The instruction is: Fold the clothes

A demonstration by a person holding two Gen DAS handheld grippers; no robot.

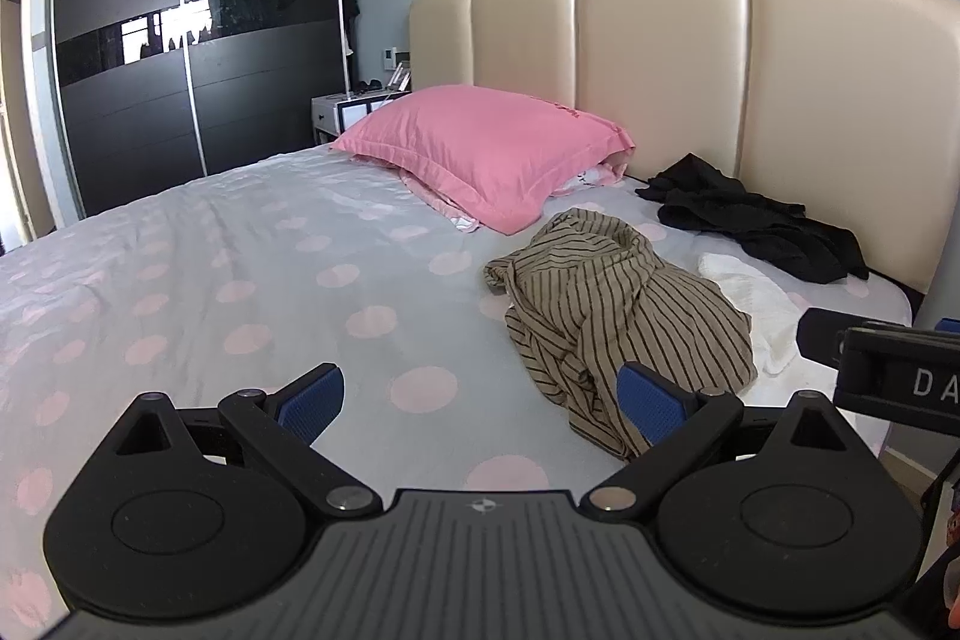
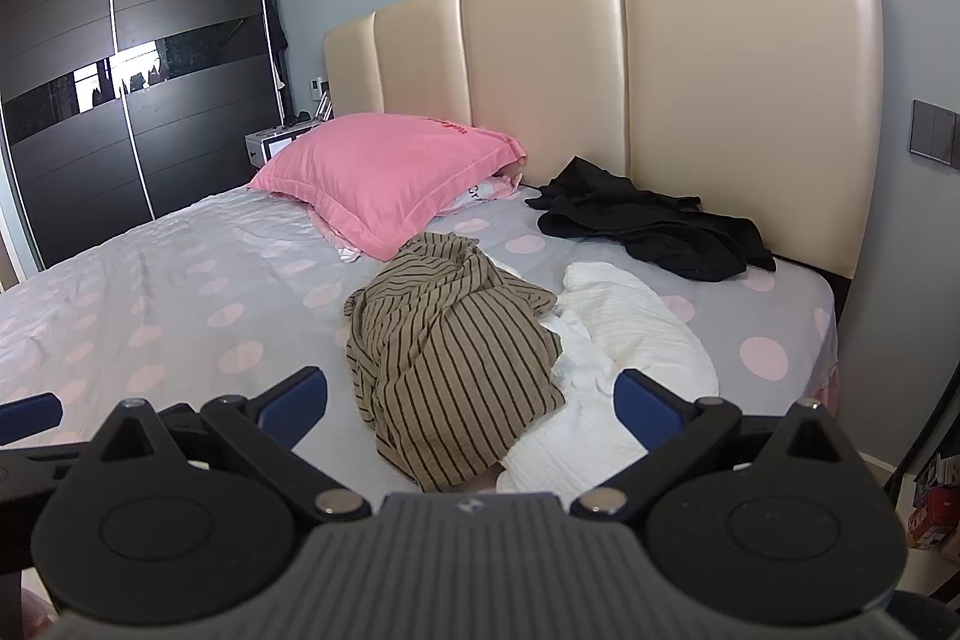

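Three crumpled garments lie on the bed near its right side. A tan striped garment [image 1: 618,316] [image 2: 450,346] is closest, a white garment [image 1: 750,298] [image 2: 624,340] sits beside it on the right, and a black garment [image 1: 756,220] [image 2: 654,220] lies by the headboard. My left gripper [image 1: 480,403] hovers open above the sheet, its right fingertip just before the striped garment's near edge. My right gripper [image 2: 471,409] is open too, above the near ends of the striped and white garments. Neither holds anything.
A pink pillow [image 1: 486,154] [image 2: 384,172] rests at the head of the bed against the cream headboard [image 1: 660,58] [image 2: 720,58]. The polka-dot sheet [image 1: 240,268] [image 2: 180,280] spreads left. A dark wardrobe [image 1: 192,40] and a nightstand [image 1: 342,112] stand beyond.
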